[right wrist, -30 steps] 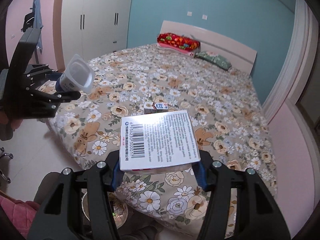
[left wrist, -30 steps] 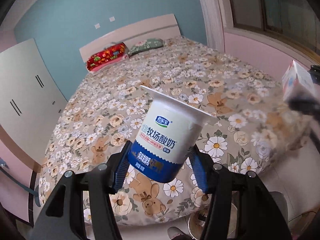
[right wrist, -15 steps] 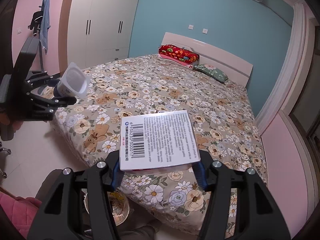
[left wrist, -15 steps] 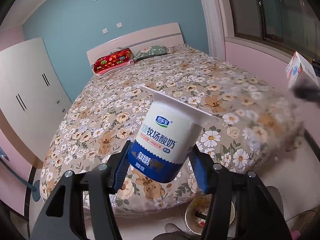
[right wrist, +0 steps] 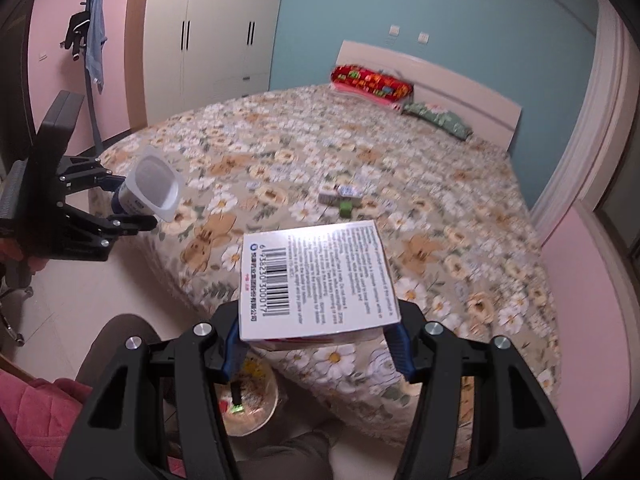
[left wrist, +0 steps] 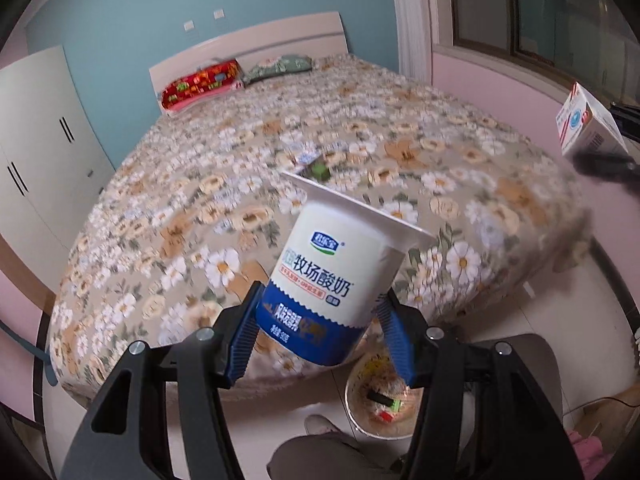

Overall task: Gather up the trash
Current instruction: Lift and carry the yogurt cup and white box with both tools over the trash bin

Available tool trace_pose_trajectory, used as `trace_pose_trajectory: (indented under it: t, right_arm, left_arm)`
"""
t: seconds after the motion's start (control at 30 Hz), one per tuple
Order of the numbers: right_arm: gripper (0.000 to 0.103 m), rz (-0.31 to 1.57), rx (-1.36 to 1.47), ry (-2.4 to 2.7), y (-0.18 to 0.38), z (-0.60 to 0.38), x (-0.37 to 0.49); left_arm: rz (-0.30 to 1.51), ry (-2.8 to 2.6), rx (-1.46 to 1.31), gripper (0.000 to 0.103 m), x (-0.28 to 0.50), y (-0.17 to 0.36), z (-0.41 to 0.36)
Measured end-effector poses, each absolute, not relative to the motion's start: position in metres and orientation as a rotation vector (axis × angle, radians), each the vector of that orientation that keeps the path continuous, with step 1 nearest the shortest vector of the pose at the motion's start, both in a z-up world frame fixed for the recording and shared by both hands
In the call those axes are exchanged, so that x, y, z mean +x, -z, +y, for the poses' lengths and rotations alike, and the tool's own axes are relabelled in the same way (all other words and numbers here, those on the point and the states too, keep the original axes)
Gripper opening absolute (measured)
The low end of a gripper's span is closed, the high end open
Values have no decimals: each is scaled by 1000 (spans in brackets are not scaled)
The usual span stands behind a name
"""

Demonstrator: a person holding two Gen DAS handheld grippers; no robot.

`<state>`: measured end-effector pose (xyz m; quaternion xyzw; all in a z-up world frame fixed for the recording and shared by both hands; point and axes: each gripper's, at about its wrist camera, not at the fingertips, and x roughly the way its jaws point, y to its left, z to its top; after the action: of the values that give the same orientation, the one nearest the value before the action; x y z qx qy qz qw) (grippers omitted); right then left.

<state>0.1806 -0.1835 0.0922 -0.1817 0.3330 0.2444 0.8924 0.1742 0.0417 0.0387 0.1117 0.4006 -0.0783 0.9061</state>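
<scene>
Floral bed (right wrist: 360, 168), teal wall (right wrist: 344, 8), white wardrobe (right wrist: 208, 36)

Open floor (right wrist: 80, 300) lies at lower left in the right wrist view. The bin (left wrist: 380, 404), low and centre-right in the left wrist view, sits against the bed's (left wrist: 240, 184) foot, its mouth uncovered. Small cartons (right wrist: 344, 198) clutter mid-bed; the wardrobe (right wrist: 208, 40) blocks the upper left.

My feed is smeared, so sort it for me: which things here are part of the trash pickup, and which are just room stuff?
Job:
- white-and-blue plastic yogurt cup, in left gripper
- white cardboard box with barcode, in right gripper
- small cartons on the floral bedspread
- round patterned trash bin on the floor

Lying about:
- red patterned pillow
- green pillow
- white wardrobe
</scene>
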Motion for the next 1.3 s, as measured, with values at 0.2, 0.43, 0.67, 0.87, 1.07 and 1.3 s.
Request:
trace_pose_trajectory:
  t: [0.2, 0.43, 0.67, 0.87, 1.07, 1.3]
  right_arm:
    - [58, 781, -367, -540, -43, -173, 190]
    - [58, 887, -376, -588, 14, -158, 197]
    - [58, 981, -375, -624, 62, -148, 204]
    - [58, 1061, -373, -644, 103, -143, 204]
    - [58, 1145, -371, -671, 145, -136, 201]
    - [58, 1261, -373, -686, 202, -130, 198]
  left_arm:
    - [928, 184, 224, 58, 179, 13, 39]
    - [1035, 206, 212, 58, 183, 69, 35]
    - [1112, 233, 193, 58, 186, 110, 29]
    - [1184, 249, 184, 58, 188, 146, 25]
    - [1267, 270, 175, 58, 187, 189, 15]
    - [1342, 280, 148, 58, 188, 229, 7]
